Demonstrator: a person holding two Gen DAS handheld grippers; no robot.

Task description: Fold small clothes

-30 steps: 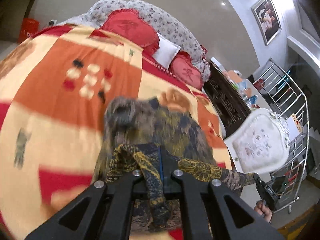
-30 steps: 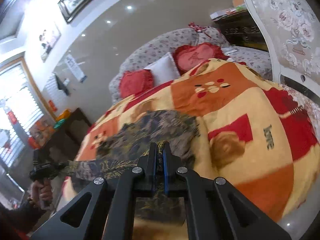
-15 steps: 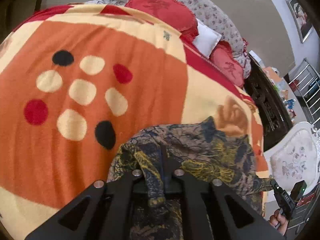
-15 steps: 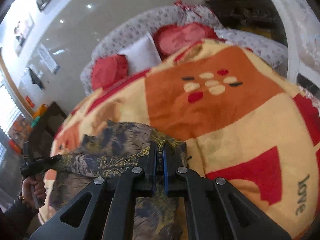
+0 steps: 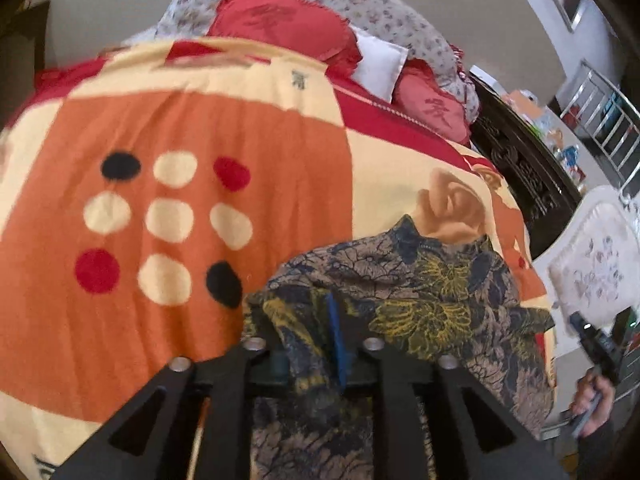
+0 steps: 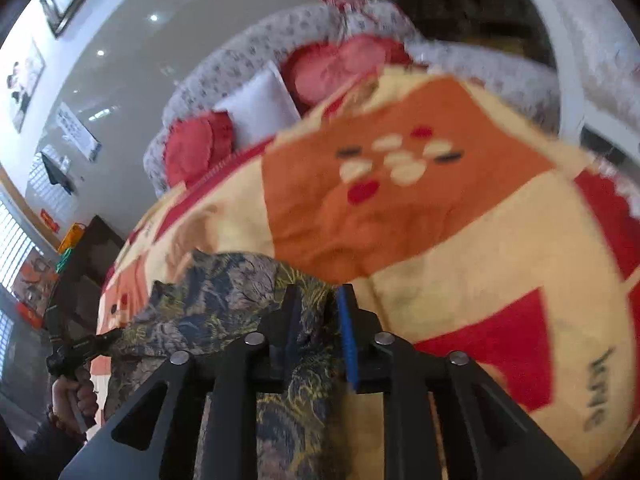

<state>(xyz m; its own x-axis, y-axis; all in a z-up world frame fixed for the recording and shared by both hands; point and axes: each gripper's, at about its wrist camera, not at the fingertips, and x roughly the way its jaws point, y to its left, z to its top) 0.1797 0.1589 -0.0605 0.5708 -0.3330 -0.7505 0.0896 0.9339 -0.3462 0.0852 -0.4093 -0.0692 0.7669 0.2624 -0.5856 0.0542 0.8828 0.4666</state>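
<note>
Two grippers over a bed [image 5: 168,320] spread with an orange, cream and red blanket [image 5: 248,128]. Left gripper [image 5: 312,340] with jaws parted, just been opening, a dark floral garment [image 5: 420,292] draped loosely between them, pads no longer pinching the cloth. Right gripper [image 6: 318,328] likewise parted, just been opening, a fold of the same garment [image 6: 224,300] lying in the gap and against the left pad, clear of the blue right pad. Garment lying on the blanket at the near edge of the bed, partly bunched, one edge hanging down toward the camera. Seen from the left wrist, right hand [image 5: 596,404] low at the far right; from the right wrist, left hand [image 6: 74,398] low at the far left. Red cushions [image 5: 280,20] and a white pillow [image 5: 380,66] at the head of the bed.
</note>
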